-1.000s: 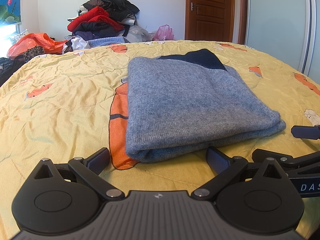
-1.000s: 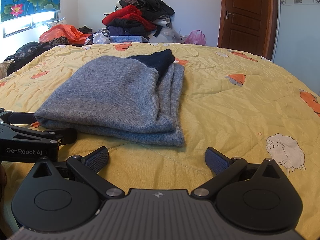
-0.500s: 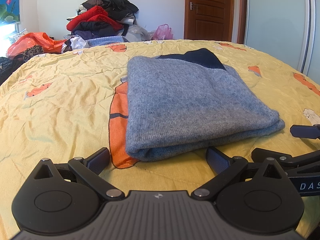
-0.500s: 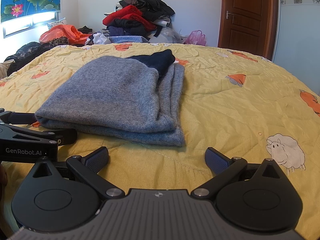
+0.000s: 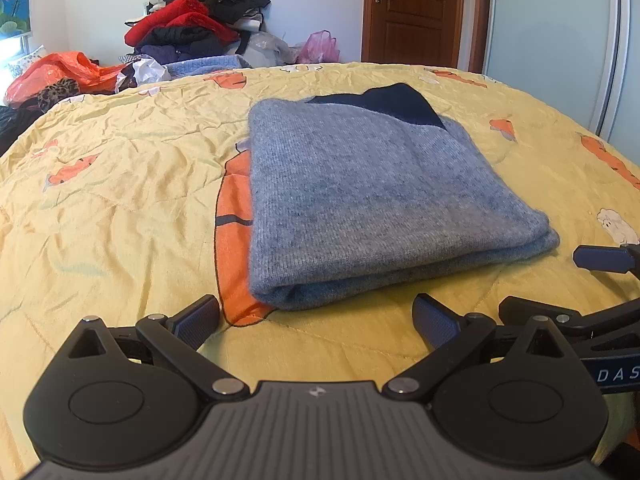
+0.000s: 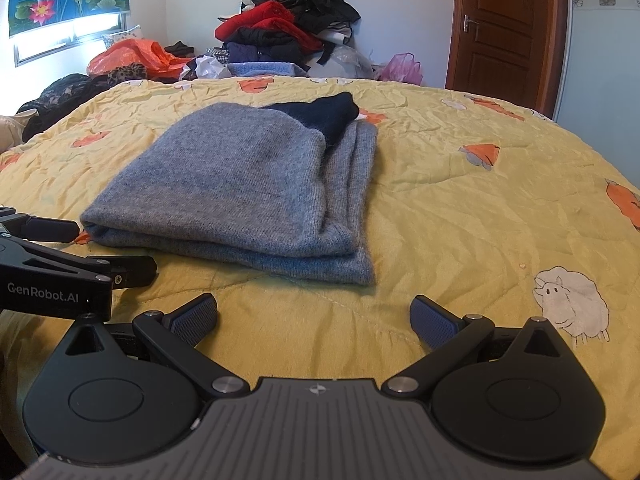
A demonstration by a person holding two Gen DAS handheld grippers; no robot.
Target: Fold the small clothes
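Garment: the folded grey knitted sweater with a dark navy part at its far end (image 5: 360, 200) is lying flat in layers on the yellow quilted bed cover with orange prints (image 5: 120, 200).
Direction: it is sitting just ahead of both tongs, its long axis running away from them.
Left tongs (image 5: 316, 316): spread wide and gripping nothing, they are facing the near folded edge almost squarely.
Right tongs (image 6: 314, 314): equally spread and empty, they are hovering off the near right corner (image 6: 360, 276).
Nearer: the left tongs, I judge, though narrowly.
Progress: the folding is looking essentially done.
Background: a heap of unfolded clothes (image 6: 288, 28) is waiting beyond the bed.
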